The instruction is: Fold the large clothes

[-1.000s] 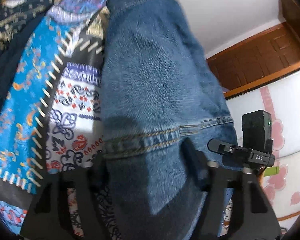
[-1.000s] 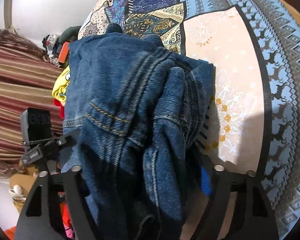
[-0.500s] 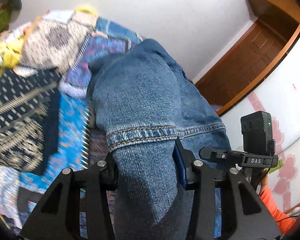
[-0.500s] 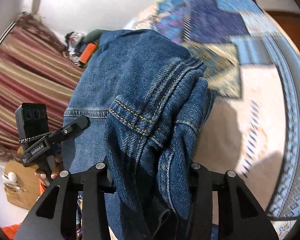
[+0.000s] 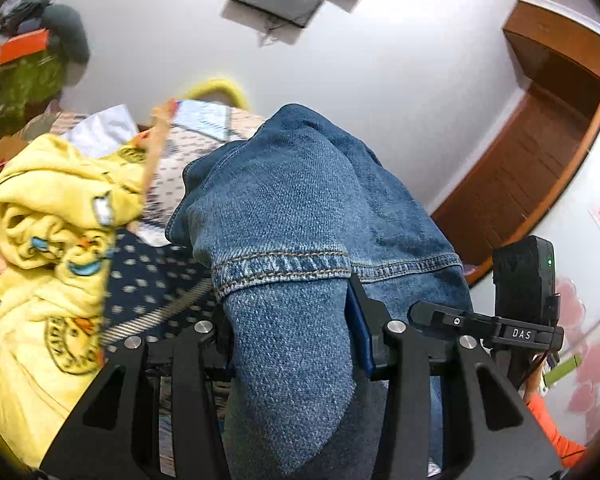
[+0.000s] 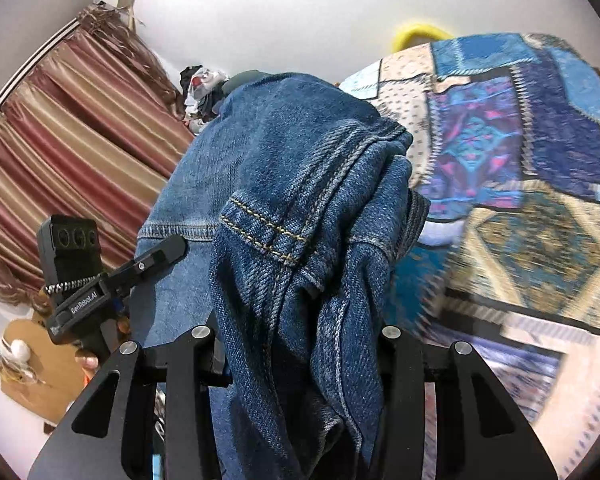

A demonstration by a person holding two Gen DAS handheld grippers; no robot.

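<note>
Both tools are clenched on the blue denim garment (image 5: 300, 208), which is raised above the patchwork bed cover (image 6: 532, 152). The left tool (image 5: 290, 340) pinches a hemmed fold; the right tool (image 6: 300, 344) holds bunched seams. Denim hides both tools' fingertips and the bed beneath. At 9 o'clock in the left view lies a yellow garment (image 5: 48, 264), partly blurred.

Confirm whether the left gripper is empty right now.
No, the left gripper is shut on a fold of the blue denim garment.
</note>
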